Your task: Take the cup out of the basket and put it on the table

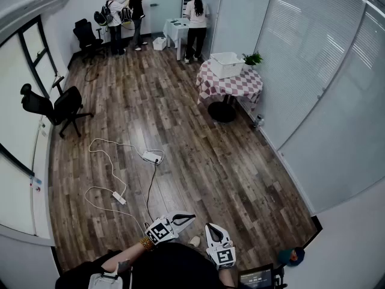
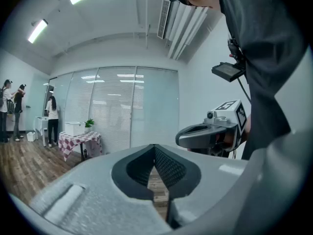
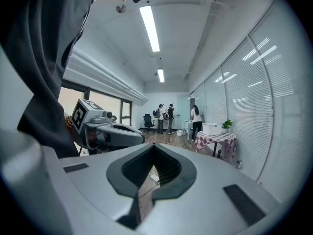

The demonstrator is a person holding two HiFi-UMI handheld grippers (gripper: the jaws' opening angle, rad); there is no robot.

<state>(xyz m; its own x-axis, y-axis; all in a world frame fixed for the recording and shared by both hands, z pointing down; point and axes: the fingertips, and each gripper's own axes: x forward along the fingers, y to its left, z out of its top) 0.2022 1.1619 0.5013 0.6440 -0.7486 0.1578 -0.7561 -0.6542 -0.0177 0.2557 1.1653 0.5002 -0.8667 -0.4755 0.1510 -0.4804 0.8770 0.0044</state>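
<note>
A white basket (image 1: pixel 227 65) stands on the small round table with a checked cloth (image 1: pixel 237 88), far across the room; no cup shows in any view. Both grippers are held close to my body at the bottom of the head view, well away from the table. My left gripper (image 1: pixel 187 217) is shut with nothing in it, and its jaws meet at the tip (image 2: pixel 154 148). Beside it, my right gripper (image 1: pixel 211 226) is also shut and empty (image 3: pixel 154 147). Each gripper view shows the other gripper alongside, plus the distant table (image 2: pixel 80 137) (image 3: pixel 215 138).
White power strips and cables (image 1: pixel 151 156) lie on the wood floor between me and the table. Black office chairs (image 1: pixel 63 108) stand at the left. Three people (image 1: pixel 195 17) stand at the far end by a white desk. A glass wall (image 1: pixel 313 71) runs along the right.
</note>
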